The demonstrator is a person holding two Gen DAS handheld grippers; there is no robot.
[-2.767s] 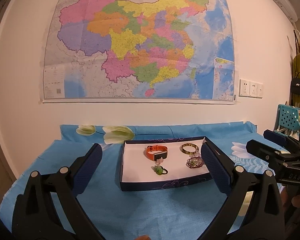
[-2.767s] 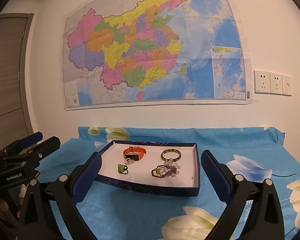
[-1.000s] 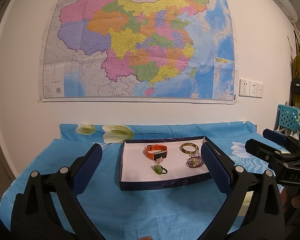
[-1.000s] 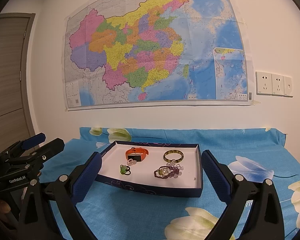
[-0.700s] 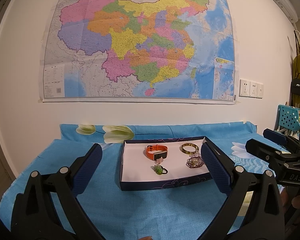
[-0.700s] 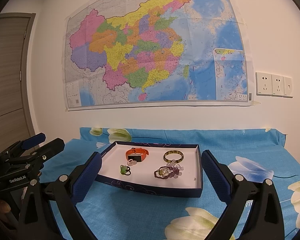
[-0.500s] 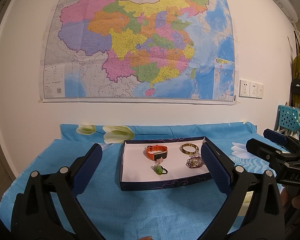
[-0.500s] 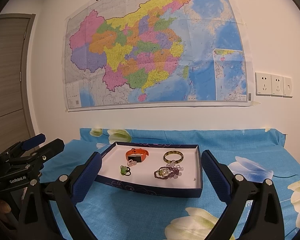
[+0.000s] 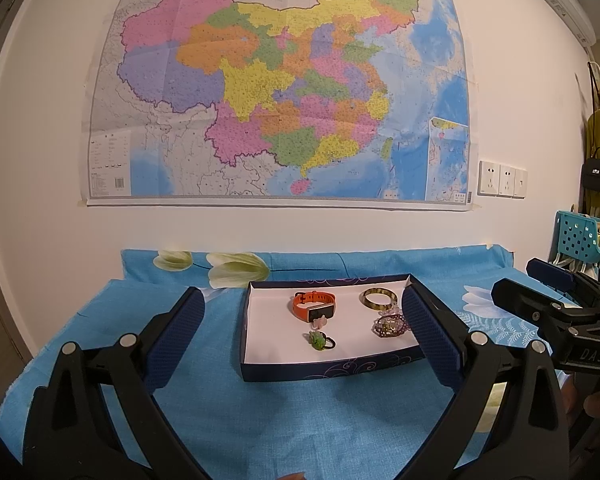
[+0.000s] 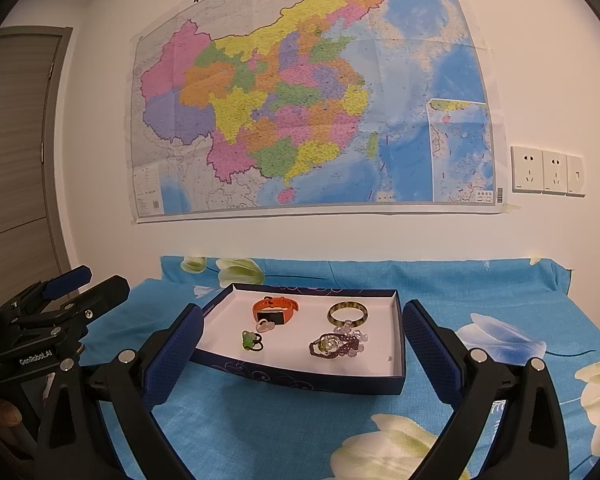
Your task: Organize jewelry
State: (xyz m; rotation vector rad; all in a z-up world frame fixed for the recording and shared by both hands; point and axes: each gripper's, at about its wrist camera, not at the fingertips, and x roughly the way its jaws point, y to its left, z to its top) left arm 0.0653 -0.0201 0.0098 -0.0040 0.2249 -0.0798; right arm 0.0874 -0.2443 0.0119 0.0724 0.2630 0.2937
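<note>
Right wrist view: left claw [image 10: 80,282] marked "GenRobot.AI", agape, empty; right claw [image 10: 300,340] agape before jewelry tray [image 10: 300,378].

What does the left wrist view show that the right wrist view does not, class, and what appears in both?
Only the left wrist view shows a teal basket, a hanging black handbag and the right gripper from the side. Only the right wrist view shows a door and the left gripper from the side. Both show the tray holding an orange watch, a bangle, the wall map and the blue floral cloth.
</note>
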